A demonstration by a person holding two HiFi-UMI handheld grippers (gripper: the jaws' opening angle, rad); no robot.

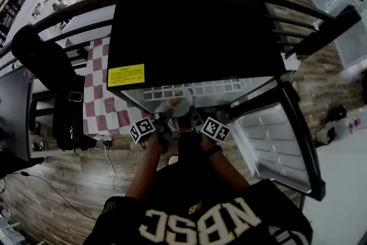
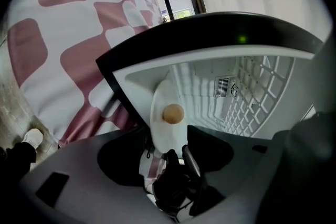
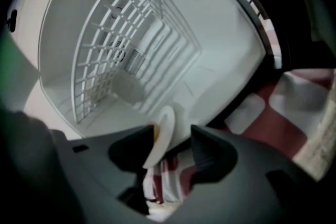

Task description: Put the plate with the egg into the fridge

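A white plate (image 1: 180, 105) with a brown egg (image 1: 174, 102) rests at the front lip of the open black mini fridge (image 1: 189, 26), under its white wire shelf (image 1: 189, 90). My left gripper (image 1: 165, 117) and right gripper (image 1: 195, 116) flank the plate's near edge. In the left gripper view the plate (image 2: 167, 128) and egg (image 2: 172, 113) stand edge-on between the spread jaws of the left gripper (image 2: 169, 147), with gaps on both sides. In the right gripper view the plate (image 3: 163, 134) sits between the parted jaws of the right gripper (image 3: 170, 147), nearer the left jaw, with a clear gap on the right.
The fridge door (image 1: 275, 140) hangs open to the right, its white inner shelves showing. A pink-and-white checkered cloth (image 1: 97, 106) covers the stand at the left. A black bag (image 1: 63, 106) hangs further left. A dark railing (image 1: 298, 14) runs behind the fridge.
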